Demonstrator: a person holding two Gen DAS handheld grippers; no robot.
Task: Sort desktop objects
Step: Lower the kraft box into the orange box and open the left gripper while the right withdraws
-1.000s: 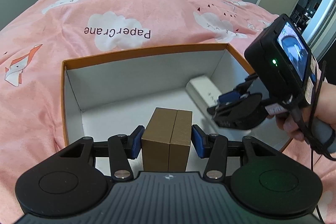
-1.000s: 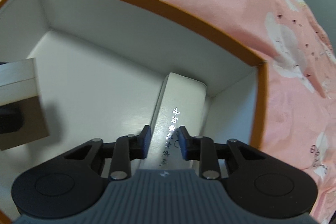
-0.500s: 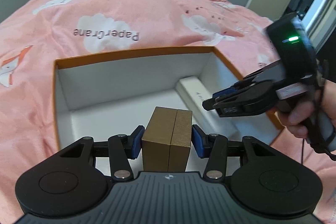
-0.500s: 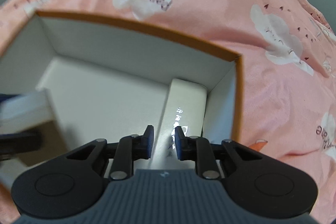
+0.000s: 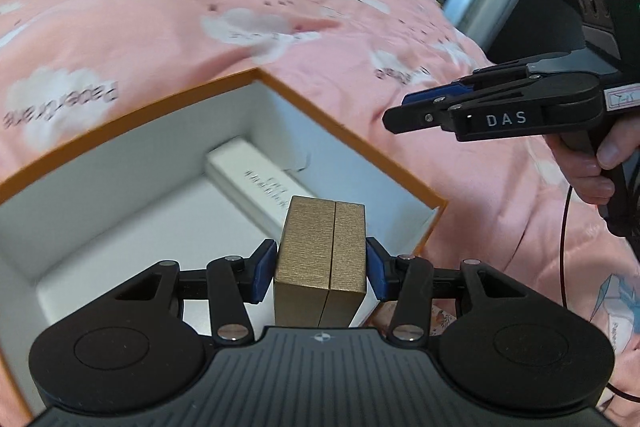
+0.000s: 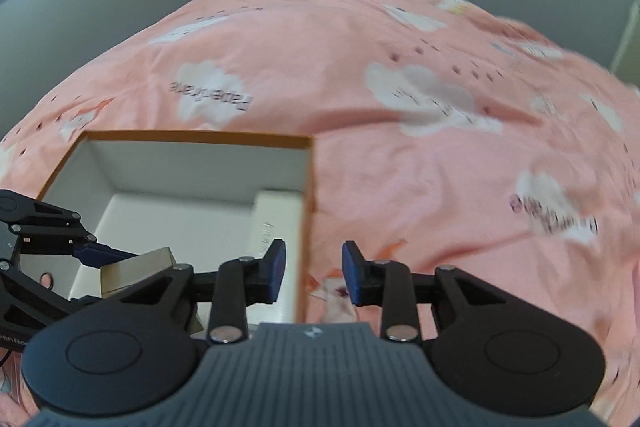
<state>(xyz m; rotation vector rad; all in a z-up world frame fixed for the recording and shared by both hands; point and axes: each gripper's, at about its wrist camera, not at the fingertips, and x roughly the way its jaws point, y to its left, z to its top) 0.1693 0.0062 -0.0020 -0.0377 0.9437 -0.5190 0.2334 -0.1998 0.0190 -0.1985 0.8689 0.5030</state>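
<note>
The left gripper [image 5: 321,269] clamps the rigid brown brushed-card box [image 5: 322,255] by its flat sides, probably light; the right gripper [image 6: 313,271] gapes empty.

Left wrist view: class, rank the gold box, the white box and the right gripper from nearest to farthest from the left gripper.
1. gold box, clamped in the left gripper.
2. white box, just ahead, inside the orange-rimmed box.
3. right gripper, up at the right, over the bedspread.
</note>
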